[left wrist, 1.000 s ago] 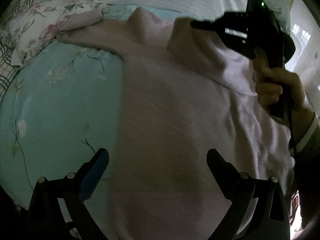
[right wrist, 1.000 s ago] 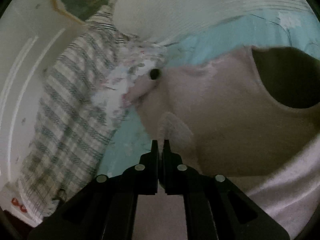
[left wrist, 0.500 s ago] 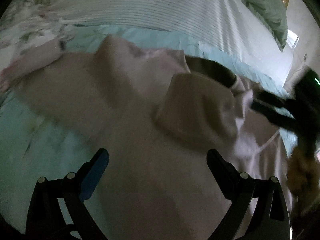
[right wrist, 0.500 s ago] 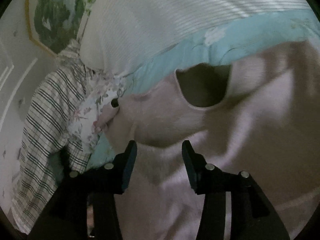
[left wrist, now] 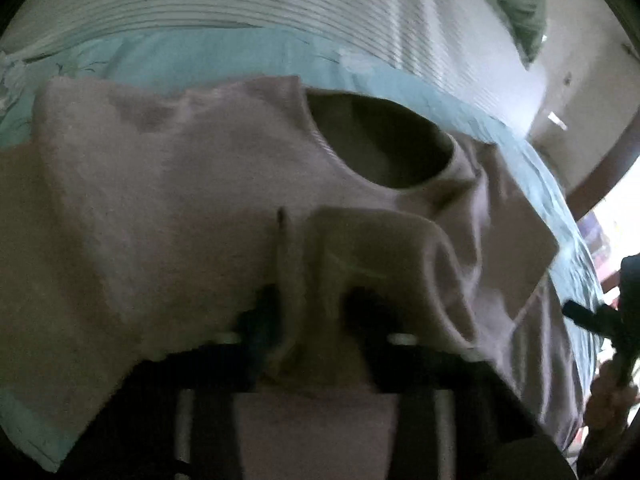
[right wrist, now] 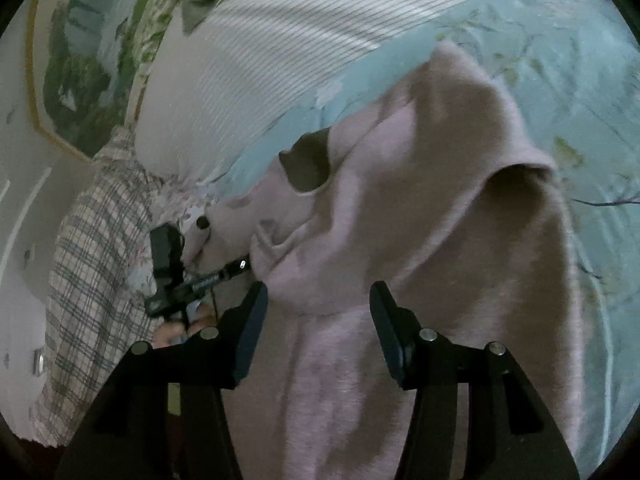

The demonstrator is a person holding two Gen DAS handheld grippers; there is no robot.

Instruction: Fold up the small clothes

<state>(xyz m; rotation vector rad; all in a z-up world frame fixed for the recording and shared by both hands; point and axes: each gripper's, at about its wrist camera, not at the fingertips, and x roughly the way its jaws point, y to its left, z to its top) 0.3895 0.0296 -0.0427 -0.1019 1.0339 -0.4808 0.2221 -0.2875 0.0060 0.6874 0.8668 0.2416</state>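
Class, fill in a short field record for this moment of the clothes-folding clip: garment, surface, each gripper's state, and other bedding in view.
garment: pink sweater, spread out, neck opening visible, one side folded over
surface: light blue floral bedsheet
left gripper: shut on a bunched fold of the sweater
right gripper: open, jaws apart above the sweater, holding nothing
bedding nearby: white striped pillow; plaid cloth beside it
fold progress: partly folded, not yet a compact stack

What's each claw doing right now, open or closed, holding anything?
Left claw: closed on a fold of the pink sweater.
Right claw: open, holding nothing.
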